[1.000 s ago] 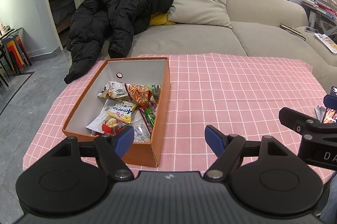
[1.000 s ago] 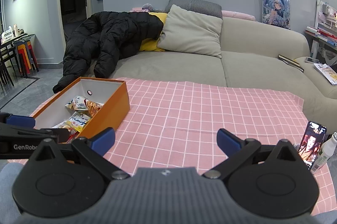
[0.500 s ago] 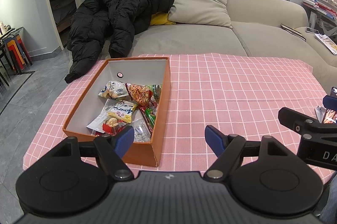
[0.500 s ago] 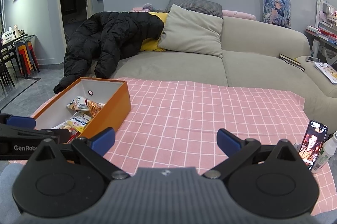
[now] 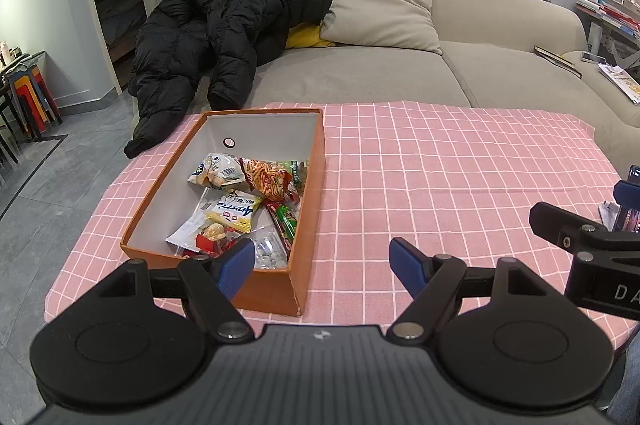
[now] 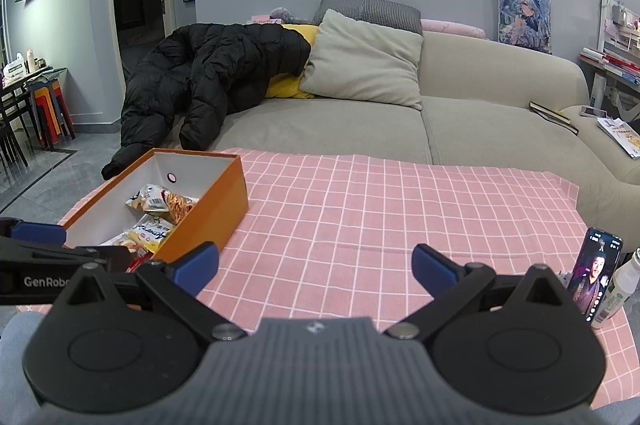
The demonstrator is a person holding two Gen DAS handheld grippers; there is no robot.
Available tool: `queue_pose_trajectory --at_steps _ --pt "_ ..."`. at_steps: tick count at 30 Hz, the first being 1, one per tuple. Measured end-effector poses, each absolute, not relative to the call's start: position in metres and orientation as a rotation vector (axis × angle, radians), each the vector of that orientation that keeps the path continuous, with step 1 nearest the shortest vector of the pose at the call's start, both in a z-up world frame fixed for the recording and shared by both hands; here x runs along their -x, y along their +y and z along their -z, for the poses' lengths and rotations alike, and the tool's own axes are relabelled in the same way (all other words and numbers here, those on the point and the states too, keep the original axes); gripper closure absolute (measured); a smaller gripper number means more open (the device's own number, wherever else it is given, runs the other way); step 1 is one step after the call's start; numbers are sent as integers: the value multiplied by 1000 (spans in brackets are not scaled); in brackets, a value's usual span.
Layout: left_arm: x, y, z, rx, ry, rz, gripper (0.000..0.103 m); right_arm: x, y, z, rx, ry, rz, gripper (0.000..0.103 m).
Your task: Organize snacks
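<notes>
An orange box (image 5: 310,185) (image 6: 216,209) with white inner walls stands on the left part of the pink checked tablecloth (image 5: 440,177) (image 6: 380,209). Several snack packets (image 5: 244,209) (image 6: 154,213) lie inside it, piled toward its near right corner. My left gripper (image 5: 322,261) hovers open just in front of the box's near right corner, holding nothing. My right gripper (image 6: 316,263) is open over bare cloth to the right of the box, also holding nothing. Each wrist view shows part of the other gripper at its edge.
A phone (image 6: 596,273) with a lit screen and a white bottle (image 6: 616,289) stand at the table's right edge. Behind the table is a beige sofa (image 6: 460,113) with a black puffer jacket (image 5: 216,37) and cushions. Grey floor lies to the left.
Both wrist views have shifted very slightly; the grippers stay open and nothing on the table has moved.
</notes>
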State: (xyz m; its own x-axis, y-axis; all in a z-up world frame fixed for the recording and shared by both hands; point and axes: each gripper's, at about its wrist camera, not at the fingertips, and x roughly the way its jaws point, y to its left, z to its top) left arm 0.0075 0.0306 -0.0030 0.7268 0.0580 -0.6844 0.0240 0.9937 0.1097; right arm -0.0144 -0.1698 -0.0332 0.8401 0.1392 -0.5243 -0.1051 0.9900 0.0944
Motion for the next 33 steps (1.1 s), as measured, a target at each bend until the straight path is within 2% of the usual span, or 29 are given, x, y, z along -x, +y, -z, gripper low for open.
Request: queue_pose_trajectory --at_steps 33 --pt "-7 30 3 -122 762 -26 13 13 -169 35 -75 569 -126 4"
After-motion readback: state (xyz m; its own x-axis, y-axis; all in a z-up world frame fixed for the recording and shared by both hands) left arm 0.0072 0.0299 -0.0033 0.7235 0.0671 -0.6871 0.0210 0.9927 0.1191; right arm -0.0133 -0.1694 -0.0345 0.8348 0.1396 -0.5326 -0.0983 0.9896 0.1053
